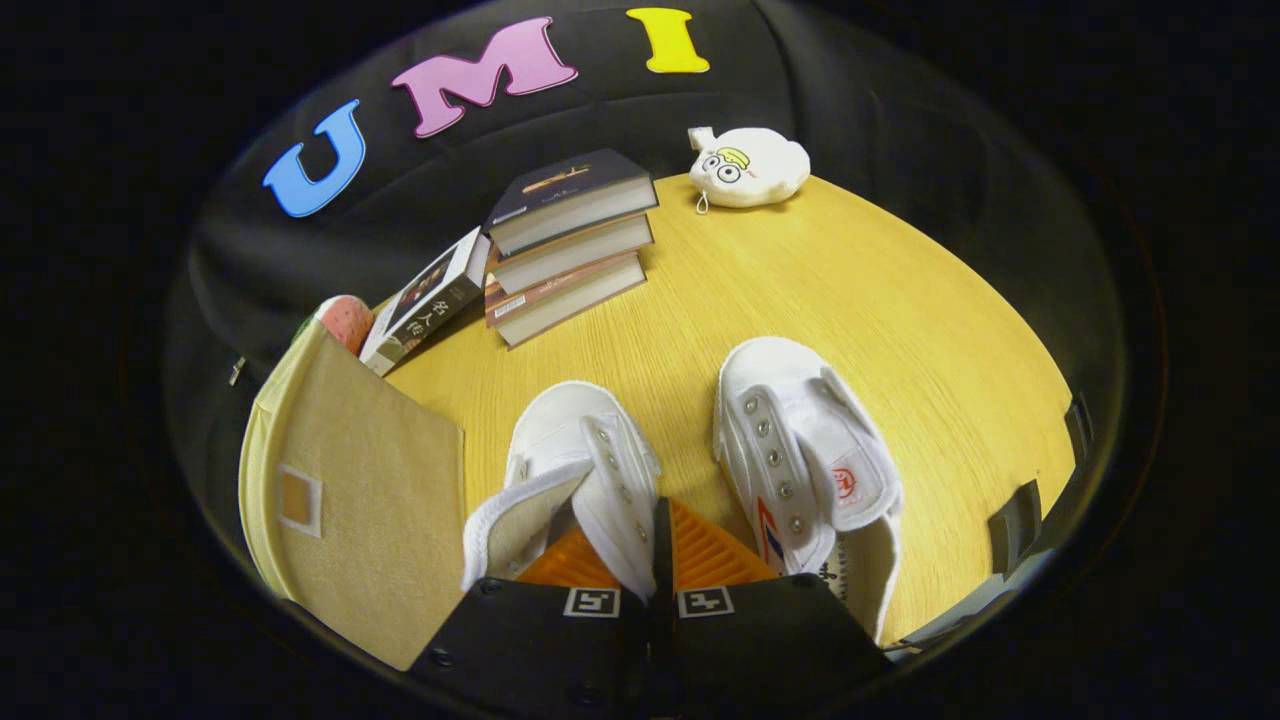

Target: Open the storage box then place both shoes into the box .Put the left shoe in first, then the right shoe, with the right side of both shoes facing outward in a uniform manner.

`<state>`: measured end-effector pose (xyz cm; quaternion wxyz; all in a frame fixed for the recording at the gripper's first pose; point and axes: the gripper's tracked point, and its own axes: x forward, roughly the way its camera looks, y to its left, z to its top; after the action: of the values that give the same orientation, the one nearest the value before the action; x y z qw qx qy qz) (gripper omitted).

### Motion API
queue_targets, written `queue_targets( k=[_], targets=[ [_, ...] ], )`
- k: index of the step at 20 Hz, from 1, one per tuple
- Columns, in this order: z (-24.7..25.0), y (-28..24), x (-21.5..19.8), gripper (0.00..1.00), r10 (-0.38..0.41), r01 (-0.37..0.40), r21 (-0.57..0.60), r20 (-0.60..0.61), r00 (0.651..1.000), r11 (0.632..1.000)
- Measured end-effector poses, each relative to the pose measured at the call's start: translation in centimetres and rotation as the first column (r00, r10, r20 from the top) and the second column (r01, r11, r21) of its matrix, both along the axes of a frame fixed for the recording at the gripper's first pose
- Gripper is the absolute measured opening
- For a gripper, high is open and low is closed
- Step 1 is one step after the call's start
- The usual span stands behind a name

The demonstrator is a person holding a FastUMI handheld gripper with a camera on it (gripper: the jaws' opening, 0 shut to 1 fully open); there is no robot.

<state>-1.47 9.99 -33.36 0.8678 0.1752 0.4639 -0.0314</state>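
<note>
Two white canvas shoes stand on the yellow round table, toes pointing away. My gripper is shut on the side wall of the left-hand shoe, one finger inside the shoe opening and the other outside it. The right-hand shoe sits just right of my fingers, untouched. A beige fabric storage box stands to the left of the shoes, its flat panel with a small label window facing me.
A stack of three books lies beyond the shoes, with another book leaning at its left. A white plush toy rests at the table's far edge. A pink object peeks out behind the box.
</note>
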Motion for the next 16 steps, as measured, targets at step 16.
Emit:
queue_targets(
  k=[16],
  targets=[
    [14.9, 18.3, 1.1, 0.06, -0.003, 0.015, 0.143, -0.081, 0.997, 0.990]
  ],
)
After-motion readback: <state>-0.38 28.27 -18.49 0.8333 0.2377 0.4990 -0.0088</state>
